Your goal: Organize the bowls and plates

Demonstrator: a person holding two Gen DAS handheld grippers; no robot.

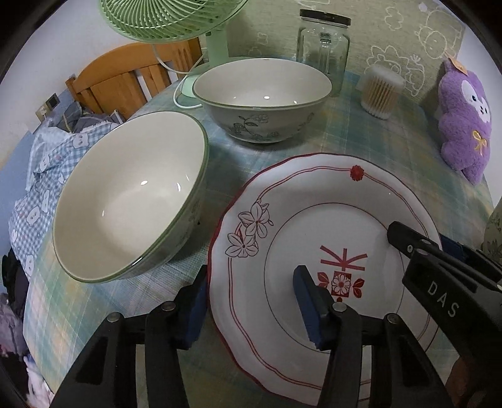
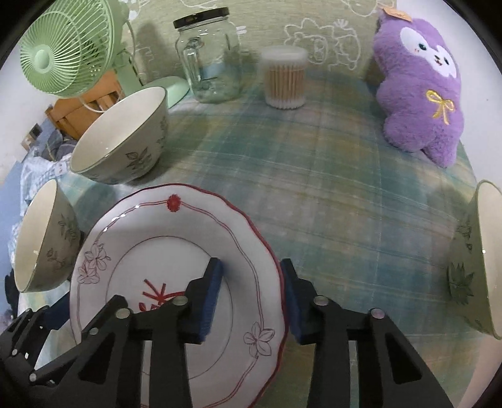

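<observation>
A white plate [image 1: 313, 219] with red flowers lies on the plaid cloth. My left gripper [image 1: 251, 273] straddles its left rim, one blue pad outside the edge and one over the plate's well; a gap shows, so it is open. My right gripper [image 2: 250, 263] straddles the right rim of the plate [image 2: 150, 226] the same way, open, with its fingers [image 1: 408, 241] also showing over the plate's right side. Two green-rimmed bowls stand left of the plate, one near [image 1: 131, 213] and one farther back [image 1: 263, 94]. A third bowl [image 2: 480, 266] stands at the right.
At the back of the table [image 2: 329, 188] stand a green fan [image 1: 169, 18], a glass jar [image 1: 323, 47], a tub of cotton swabs [image 1: 381, 91] and a purple plush toy [image 1: 464, 119]. A wooden chair [image 1: 125, 75] and a heap of clothes [image 1: 40, 175] lie beyond the left edge.
</observation>
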